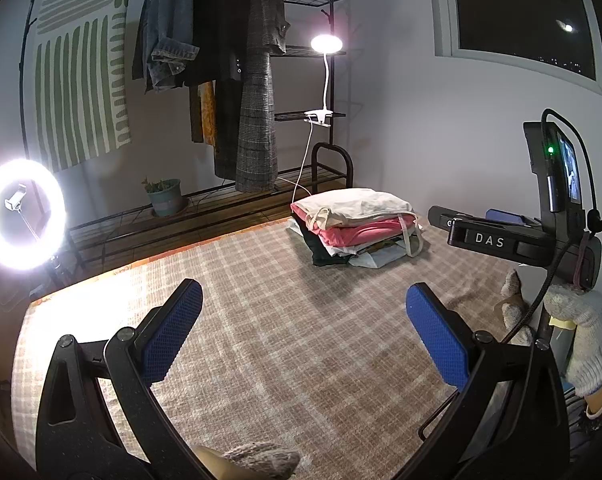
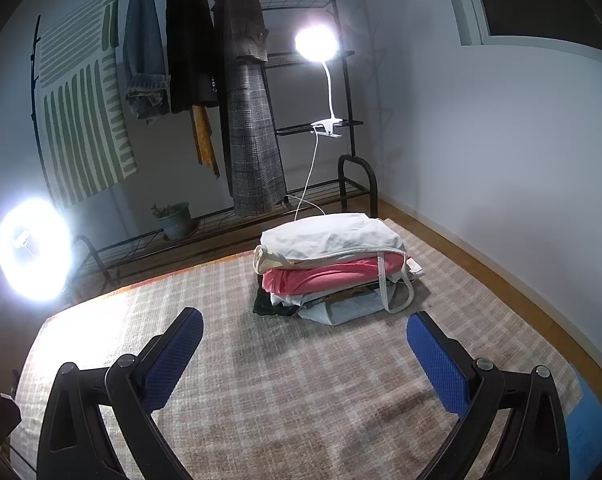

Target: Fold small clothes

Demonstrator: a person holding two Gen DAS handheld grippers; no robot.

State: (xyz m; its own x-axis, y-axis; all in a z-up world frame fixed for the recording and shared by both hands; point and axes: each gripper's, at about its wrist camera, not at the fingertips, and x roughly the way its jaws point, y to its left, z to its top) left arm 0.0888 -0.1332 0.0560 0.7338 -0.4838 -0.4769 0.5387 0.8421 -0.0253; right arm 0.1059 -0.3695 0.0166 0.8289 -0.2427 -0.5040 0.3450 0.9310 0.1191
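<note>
A stack of folded clothes (image 1: 357, 228) lies at the far side of a beige checked rug (image 1: 261, 320); a cream tote bag tops it, over a pink garment and darker pieces. It also shows in the right wrist view (image 2: 333, 264). My left gripper (image 1: 303, 312) is open and empty, held above the rug, well short of the stack. My right gripper (image 2: 305, 340) is open and empty too, above the rug (image 2: 281, 400), just in front of the stack. The right gripper's body, marked DAS (image 1: 513, 236), shows at the right of the left wrist view.
A black clothes rack (image 2: 229, 92) with hung coats stands behind the rug, with a clip lamp (image 2: 315, 44) and a potted plant (image 2: 177, 220). A ring light (image 1: 21, 216) glows at the left. A white wall (image 2: 501, 160) runs along the right. A gloved hand (image 1: 585, 336) is at right.
</note>
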